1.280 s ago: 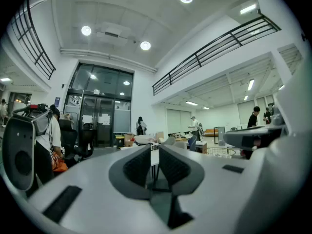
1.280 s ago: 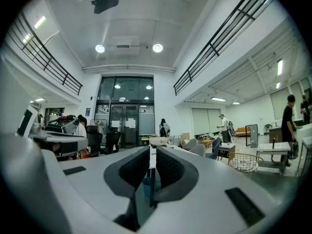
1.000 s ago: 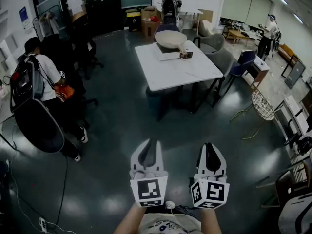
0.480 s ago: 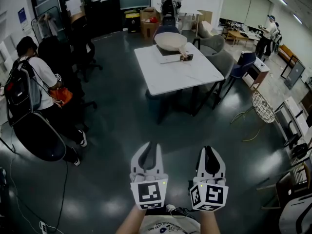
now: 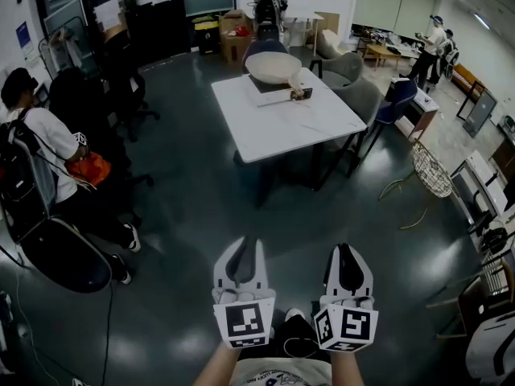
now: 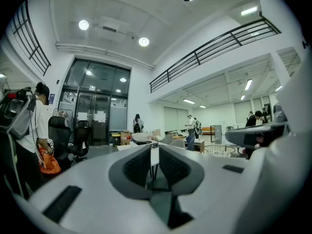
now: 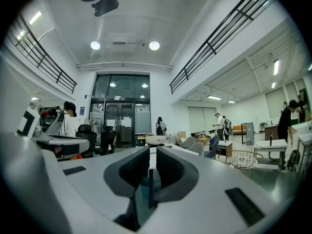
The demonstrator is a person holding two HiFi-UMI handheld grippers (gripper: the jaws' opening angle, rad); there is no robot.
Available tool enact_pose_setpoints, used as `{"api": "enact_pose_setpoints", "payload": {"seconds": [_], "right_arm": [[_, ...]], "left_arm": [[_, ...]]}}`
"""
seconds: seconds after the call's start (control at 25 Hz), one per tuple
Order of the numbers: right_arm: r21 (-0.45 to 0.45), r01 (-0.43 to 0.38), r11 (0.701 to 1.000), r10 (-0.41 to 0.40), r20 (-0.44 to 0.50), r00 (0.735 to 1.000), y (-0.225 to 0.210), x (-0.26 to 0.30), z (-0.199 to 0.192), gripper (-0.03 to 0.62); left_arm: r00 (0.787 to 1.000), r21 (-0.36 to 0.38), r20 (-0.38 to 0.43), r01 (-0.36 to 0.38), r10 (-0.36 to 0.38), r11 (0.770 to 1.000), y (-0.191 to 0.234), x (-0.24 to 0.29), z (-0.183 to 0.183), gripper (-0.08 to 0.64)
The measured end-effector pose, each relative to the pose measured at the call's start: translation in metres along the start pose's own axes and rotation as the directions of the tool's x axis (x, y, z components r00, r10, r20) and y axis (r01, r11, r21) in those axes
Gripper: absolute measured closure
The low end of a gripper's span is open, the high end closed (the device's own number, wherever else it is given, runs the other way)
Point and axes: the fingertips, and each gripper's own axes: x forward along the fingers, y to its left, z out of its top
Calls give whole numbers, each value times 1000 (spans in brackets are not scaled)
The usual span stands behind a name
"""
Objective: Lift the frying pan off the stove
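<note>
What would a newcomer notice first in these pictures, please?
The left gripper and right gripper fill the lower foreground, jaws shut on nothing. Beyond them, a pale frying pan sits on a flat stove at the far end of a white table. A person with a backpack is at the left.

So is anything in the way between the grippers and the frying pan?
Nothing visible does. Only open floor lies between the left gripper, the right gripper and the table holding the frying pan.
</note>
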Motion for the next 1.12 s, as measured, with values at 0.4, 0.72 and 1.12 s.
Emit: {"api": "enact_pose_setpoints", "payload": {"seconds": [0.4, 0.72, 1.12], "right_arm": [[7, -31, 1000, 31, -17, 999, -20, 68, -9, 541], [9, -95, 995, 95, -12, 995, -57, 161, 4, 541], [10, -165, 986, 165, 3, 986, -108, 264, 25, 541]], "left_arm": [[1000, -1, -14, -27, 27, 1000, 2, 66, -6, 500], [997, 2, -11, -79, 79, 997, -5, 155, 10, 500], [991, -22, -1, -134, 134, 991, -21, 258, 31, 500]]}}
